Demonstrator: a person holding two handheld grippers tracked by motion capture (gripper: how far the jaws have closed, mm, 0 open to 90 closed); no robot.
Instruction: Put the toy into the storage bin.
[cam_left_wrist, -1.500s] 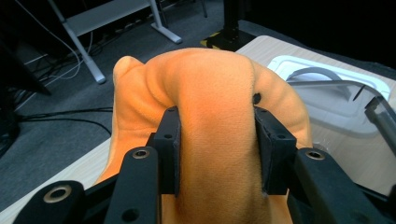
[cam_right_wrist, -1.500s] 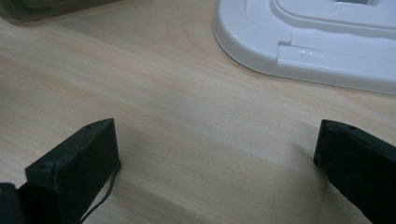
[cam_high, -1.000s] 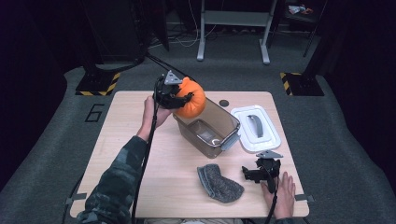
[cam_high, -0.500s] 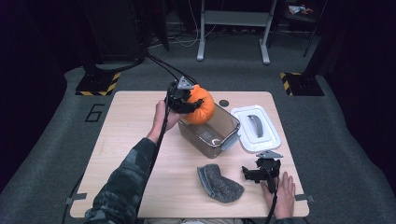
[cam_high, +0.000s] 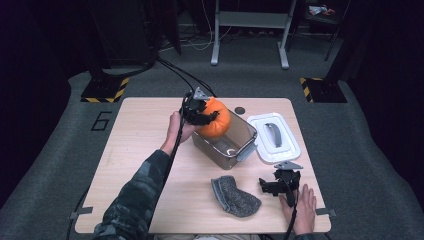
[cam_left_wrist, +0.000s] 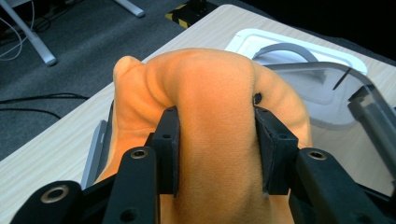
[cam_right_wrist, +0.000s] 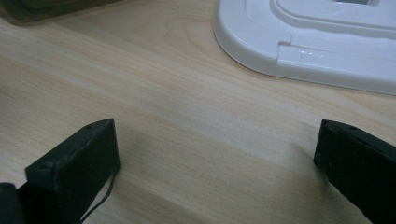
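The left gripper (cam_high: 202, 114) pinched the orange plush pumpkin (cam_left_wrist: 210, 112) between its 2 jaws, directly above the clear container (cam_high: 235, 145). The right gripper (cam_right_wrist: 217, 172) rested wide open, holding nothing, beside the white lid (cam_right_wrist: 327, 42).

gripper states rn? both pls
Left gripper: closed on the orange plush toy, over the clear bin.
Right gripper: open, holding nothing, above the table.

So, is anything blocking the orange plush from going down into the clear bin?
Nothing visible. The left gripper holds the orange plush at the clear bin's open top; its white lid lies beside it.
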